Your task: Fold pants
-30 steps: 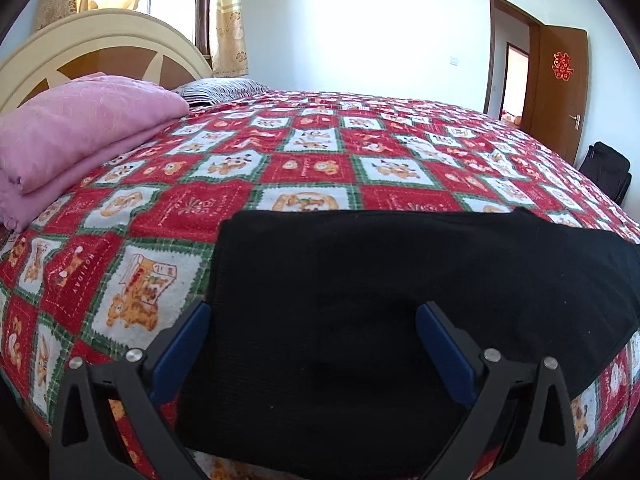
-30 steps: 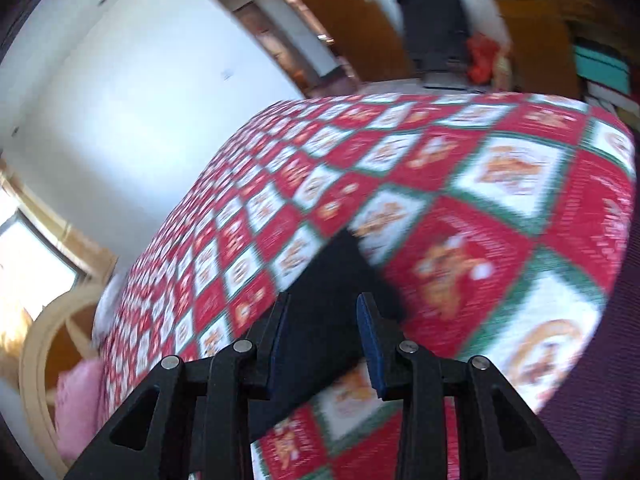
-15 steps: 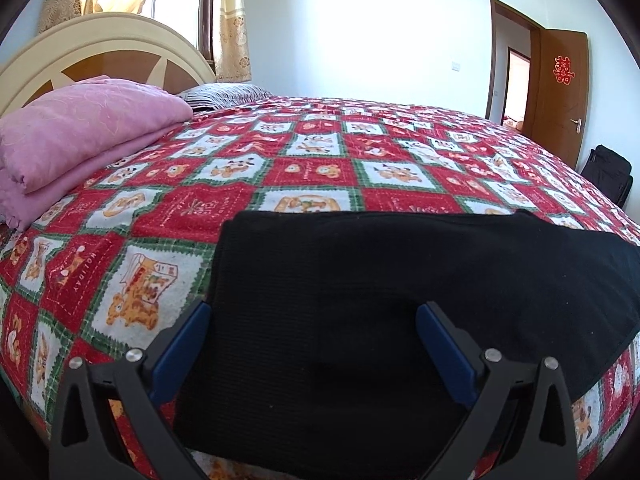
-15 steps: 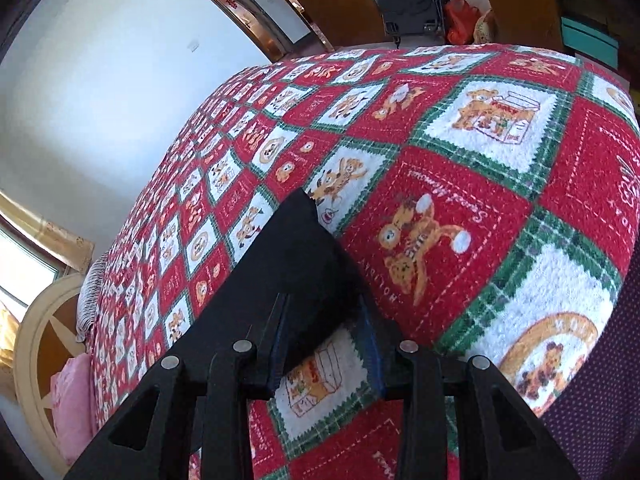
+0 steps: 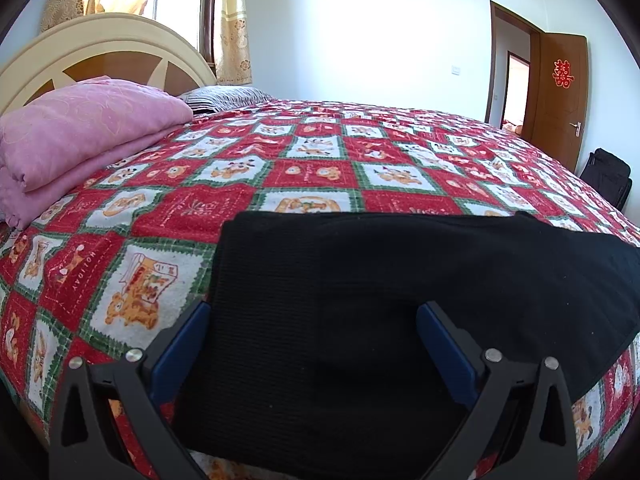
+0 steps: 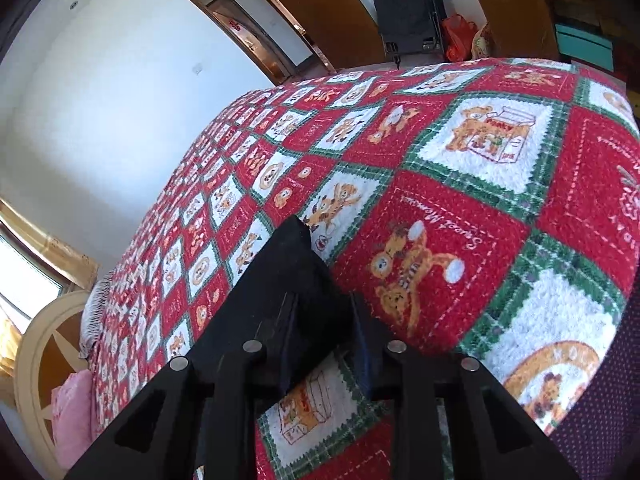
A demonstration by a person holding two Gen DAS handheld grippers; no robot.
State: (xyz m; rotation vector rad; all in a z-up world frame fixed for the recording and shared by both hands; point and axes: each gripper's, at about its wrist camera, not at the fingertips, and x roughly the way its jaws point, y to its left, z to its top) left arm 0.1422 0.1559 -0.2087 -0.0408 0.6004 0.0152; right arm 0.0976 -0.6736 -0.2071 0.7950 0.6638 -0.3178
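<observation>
Black pants (image 5: pixel 360 280) lie flat across the near part of a bed with a red, white and green quilt (image 5: pixel 312 176). My left gripper (image 5: pixel 314 308) hovers low over their wide end, open, with cloth under both blue pads. In the right wrist view the narrow leg end of the pants (image 6: pixel 280 280) runs up between my right gripper's (image 6: pixel 325 300) fingers. Its jaws are closing and stand narrow, with the hem corner between the pads. The pads do not visibly pinch the cloth.
A folded pink blanket (image 5: pixel 80 132) and a striped pillow (image 5: pixel 224 98) lie by the cream headboard (image 5: pixel 100 48) at the left. A brown door (image 5: pixel 560 92) stands open at the far right, with a black bag (image 6: pixel 408 8) on the floor past the bed's foot.
The right gripper has come down and forward onto the leg end of the pants, and its jaws have narrowed. The left gripper and the pants under it have stayed put.
</observation>
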